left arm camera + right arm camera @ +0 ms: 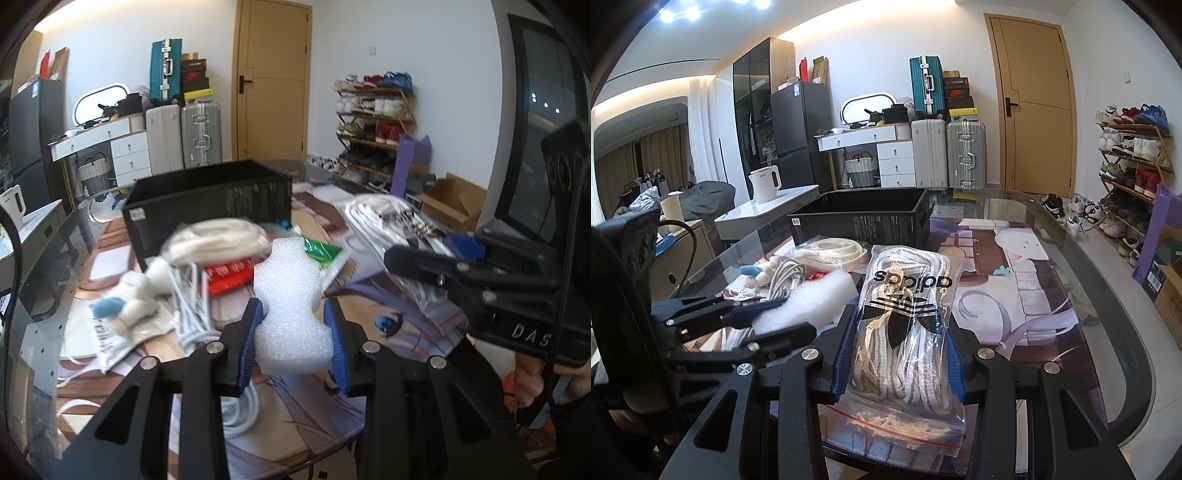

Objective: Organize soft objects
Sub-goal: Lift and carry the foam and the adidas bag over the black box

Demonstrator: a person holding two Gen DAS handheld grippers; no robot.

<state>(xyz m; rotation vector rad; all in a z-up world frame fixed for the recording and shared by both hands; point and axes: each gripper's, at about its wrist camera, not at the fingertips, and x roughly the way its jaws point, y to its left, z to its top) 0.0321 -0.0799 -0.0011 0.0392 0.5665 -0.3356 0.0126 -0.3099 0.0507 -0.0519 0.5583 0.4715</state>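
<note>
**Foam block and bagged laces, both clamped**

White foam block (291,306), notched at the sides. Sits between the blue pads of the left gripper (293,332), pads pressed into both notches; jaws closed on it. No earlier view to compare.

Clear zip bag of white laces (905,332), black trefoil logo printed on it. Held between the pads of the right gripper (899,354), jaws closed against the bag's sides; its lower end hangs out toward the camera.

From the right wrist view, the foam block lies just left of the bag, with the left gripper's fingers on it.

Round about on the table: a printed cartoon mat (1015,295) under everything. Behind the foam, a red packet (227,277) and a green packet (321,251), both partly hidden. To the left, a coil of white cable (192,314), a second bag of cream cord (218,236), a small plush toy with a blue part (122,306).

Further back, an open black box (864,218), upright, standing apart from the pile.
</note>
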